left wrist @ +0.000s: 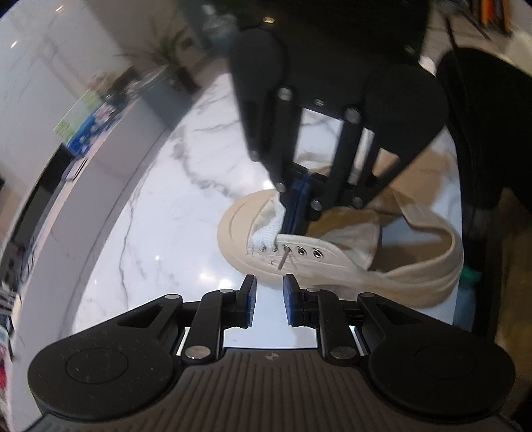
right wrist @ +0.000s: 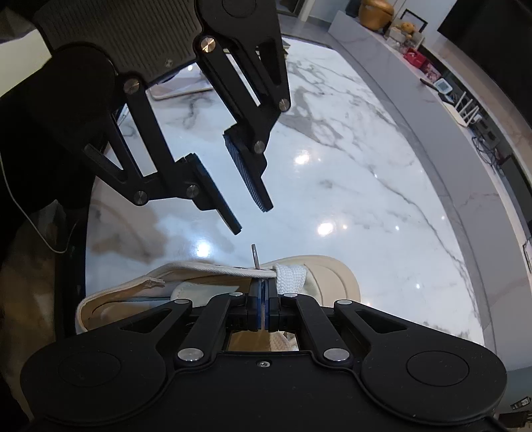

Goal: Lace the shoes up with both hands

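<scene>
Lace tip through the eyelet — left gripper (left wrist: 269,300) waiting
Cream sneaker (left wrist: 339,262) just ahead of its empty, parted jaws; right gripper (right wrist: 262,299) clamps the white lace (right wrist: 291,277) inside — metal aglet (left wrist: 283,261) protrudes outward.

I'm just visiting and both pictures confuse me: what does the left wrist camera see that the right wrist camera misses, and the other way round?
Only the left wrist view shows the shoe's eyelet row from outside. Only the right wrist view shows the golden pot on the far counter. Both show the cream shoe, the lace tip poking through an eyelet, the white lace, the left gripper, jaws parted and empty, and the right gripper, jaws shut.
</scene>
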A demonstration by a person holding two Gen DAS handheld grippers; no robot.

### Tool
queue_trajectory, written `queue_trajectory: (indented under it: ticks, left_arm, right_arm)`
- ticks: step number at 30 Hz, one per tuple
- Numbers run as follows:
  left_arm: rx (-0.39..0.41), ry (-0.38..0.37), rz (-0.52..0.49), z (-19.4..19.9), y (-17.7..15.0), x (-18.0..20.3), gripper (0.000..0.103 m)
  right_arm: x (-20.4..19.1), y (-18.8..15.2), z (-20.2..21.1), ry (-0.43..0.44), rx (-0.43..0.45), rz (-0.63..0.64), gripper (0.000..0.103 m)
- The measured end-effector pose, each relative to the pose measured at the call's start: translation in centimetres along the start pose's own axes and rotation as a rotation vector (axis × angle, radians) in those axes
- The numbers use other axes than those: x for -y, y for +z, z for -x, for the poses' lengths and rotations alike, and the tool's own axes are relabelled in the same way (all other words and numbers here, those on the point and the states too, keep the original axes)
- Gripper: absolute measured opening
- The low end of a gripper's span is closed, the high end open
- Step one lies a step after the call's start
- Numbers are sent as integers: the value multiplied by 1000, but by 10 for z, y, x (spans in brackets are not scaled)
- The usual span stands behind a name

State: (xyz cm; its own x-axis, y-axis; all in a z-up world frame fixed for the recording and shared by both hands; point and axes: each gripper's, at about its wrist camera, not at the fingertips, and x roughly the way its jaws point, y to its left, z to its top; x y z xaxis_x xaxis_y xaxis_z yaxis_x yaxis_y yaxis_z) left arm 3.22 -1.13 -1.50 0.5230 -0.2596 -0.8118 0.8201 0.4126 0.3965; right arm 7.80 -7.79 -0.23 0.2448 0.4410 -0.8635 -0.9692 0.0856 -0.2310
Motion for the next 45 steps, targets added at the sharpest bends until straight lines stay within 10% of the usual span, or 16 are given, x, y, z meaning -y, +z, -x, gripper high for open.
queue_trajectory:
  ticks: [15,45]
  left_arm:
    - [-26,16,-322,-25,-5,28,17]
    - [-91,-3,-421,-38,11,21,2]
  right_arm:
    - [10,-5,1,33,31,-61,0]
    - [17,-16,6,48,67,-107,0]
